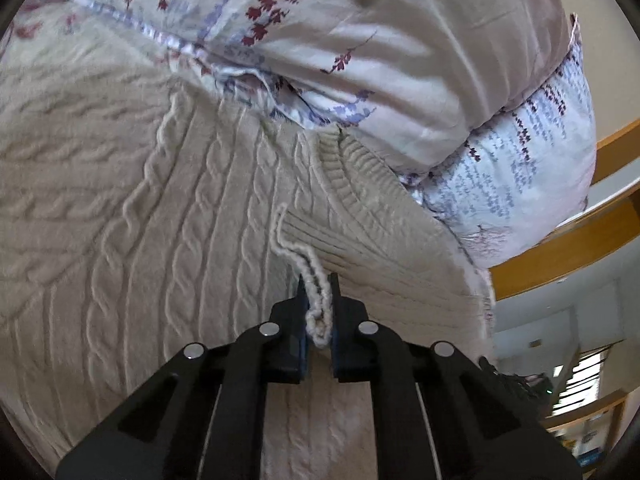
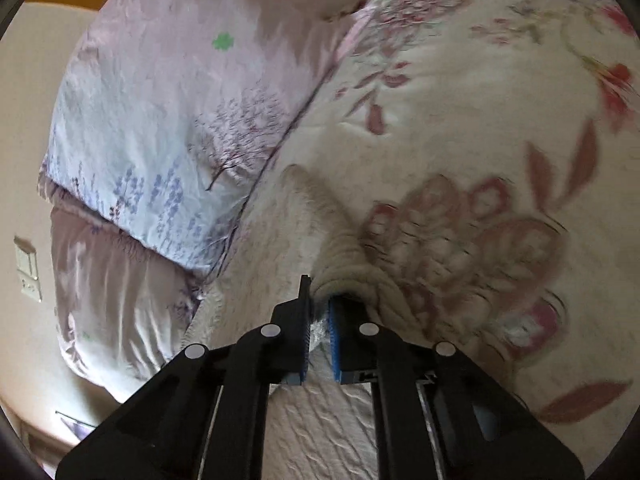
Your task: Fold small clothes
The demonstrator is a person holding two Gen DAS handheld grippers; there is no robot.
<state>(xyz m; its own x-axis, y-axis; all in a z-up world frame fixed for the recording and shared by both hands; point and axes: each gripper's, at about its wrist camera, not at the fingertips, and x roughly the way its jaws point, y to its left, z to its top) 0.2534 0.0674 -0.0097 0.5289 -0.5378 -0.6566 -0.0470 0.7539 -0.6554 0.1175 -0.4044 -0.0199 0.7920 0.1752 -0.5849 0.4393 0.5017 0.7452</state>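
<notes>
A cream cable-knit sweater (image 1: 168,208) lies spread on the bed and fills the left wrist view. My left gripper (image 1: 319,292) is shut on a folded edge of the sweater beside its ribbed hem (image 1: 360,168). In the right wrist view, my right gripper (image 2: 318,300) is shut on a bunched cream part of the sweater (image 2: 340,248), which is pulled into a ridge over the floral quilt (image 2: 480,160). This view is blurred by motion.
A pale floral duvet and pillow (image 1: 360,40) lie piled just beyond the sweater; they also show in the right wrist view (image 2: 160,140). A wooden bed frame (image 1: 560,256) runs at the right. A wall with a switch (image 2: 28,268) is at the left.
</notes>
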